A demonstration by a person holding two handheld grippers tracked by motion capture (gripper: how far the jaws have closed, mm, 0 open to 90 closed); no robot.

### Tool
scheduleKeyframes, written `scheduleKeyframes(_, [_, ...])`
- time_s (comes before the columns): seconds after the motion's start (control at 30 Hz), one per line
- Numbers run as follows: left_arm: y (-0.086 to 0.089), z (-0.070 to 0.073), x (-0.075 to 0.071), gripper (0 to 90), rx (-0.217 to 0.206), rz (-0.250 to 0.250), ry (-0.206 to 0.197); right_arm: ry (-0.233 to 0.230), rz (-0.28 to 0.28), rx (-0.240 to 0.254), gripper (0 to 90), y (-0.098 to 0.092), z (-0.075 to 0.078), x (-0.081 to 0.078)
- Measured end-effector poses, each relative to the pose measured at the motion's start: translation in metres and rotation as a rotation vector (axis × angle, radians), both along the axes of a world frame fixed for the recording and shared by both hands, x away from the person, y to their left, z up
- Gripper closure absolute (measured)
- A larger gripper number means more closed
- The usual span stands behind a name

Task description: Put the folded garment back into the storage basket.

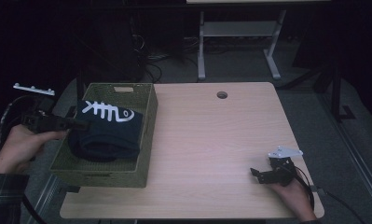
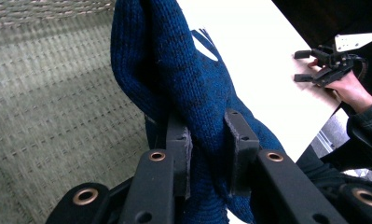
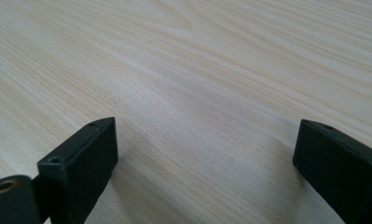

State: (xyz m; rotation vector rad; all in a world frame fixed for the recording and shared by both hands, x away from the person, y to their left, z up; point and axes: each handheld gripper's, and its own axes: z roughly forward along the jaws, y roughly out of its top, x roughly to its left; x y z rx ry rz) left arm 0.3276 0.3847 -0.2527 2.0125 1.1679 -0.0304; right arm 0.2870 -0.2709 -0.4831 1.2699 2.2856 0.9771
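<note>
A dark blue knitted garment (image 1: 106,130) with a white fishbone print lies bunched in the woven green basket (image 1: 144,135) at the table's left. My left gripper (image 1: 83,125) reaches in from the left over the basket rim and is shut on a fold of the blue knit (image 2: 188,88), which is pinched between its pads (image 2: 186,154). My right gripper (image 1: 254,175) rests low over the light wooden table (image 1: 211,135) at the front right, held by a hand, its jaws wide apart with bare wood (image 3: 202,140) between them. It also appears far off as the other gripper (image 2: 305,65) in the left gripper view.
The table has a round cable hole (image 1: 222,94) near its far edge. A white desk frame (image 1: 239,37) stands on the floor behind. A small white rail (image 1: 33,88) sits in the dark at the left.
</note>
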Motion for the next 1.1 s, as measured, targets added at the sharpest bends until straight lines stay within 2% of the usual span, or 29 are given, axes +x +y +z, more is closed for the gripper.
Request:
scheduleKeyframes(0.13, [0.002, -0.007, 0.000, 75.0, -0.006, 0.004, 0.013, 0.000, 0.000, 0.000, 6.1, 0.000, 0.000, 0.000])
scheduleKeyframes(0.23, [0.000, -0.019, 0.003, 75.0, -0.009, -0.004, 0.039, -0.001, 0.001, 0.000, 6.1, 0.000, 0.000, 0.000])
scheduleKeyframes(0.47, [-0.003, -0.034, 0.009, 75.0, -0.026, -0.014, 0.071, 0.000, 0.000, 0.000, 6.1, 0.000, 0.000, 0.000])
scheduleKeyframes(0.5, [-0.004, -0.038, 0.010, 75.0, -0.031, -0.015, 0.078, 0.000, 0.000, 0.000, 6.1, 0.000, 0.000, 0.000])
scheduleKeyframes(0.57, [-0.003, -0.048, 0.015, 75.0, -0.013, -0.036, 0.097, -0.001, 0.001, 0.000, 6.1, 0.000, 0.000, 0.000])
scheduleKeyframes(0.73, [-0.002, -0.063, 0.021, 74.9, -0.020, -0.045, 0.116, -0.002, 0.001, 0.000, 6.1, 0.000, 0.000, 0.000])
scheduleKeyframes(0.8, [-0.001, -0.068, 0.023, 74.8, 0.006, -0.046, 0.120, -0.002, 0.001, -0.001, 6.1, 0.000, 0.000, 0.000])
scheduleKeyframes(0.9, [0.001, -0.074, 0.026, 74.7, 0.049, -0.021, 0.127, -0.002, 0.002, 0.000, 6.1, 0.000, 0.000, 0.000])
scheduleKeyframes(1.03, [0.004, -0.081, 0.029, 74.5, 0.059, -0.005, 0.137, -0.002, 0.003, -0.001, 6.1, 0.000, 0.000, 0.000])
scheduleKeyframes(1.1, [0.006, -0.084, 0.031, 74.2, 0.086, 0.004, 0.140, -0.002, 0.003, -0.001, 6.1, 0.000, 0.000, 0.000])
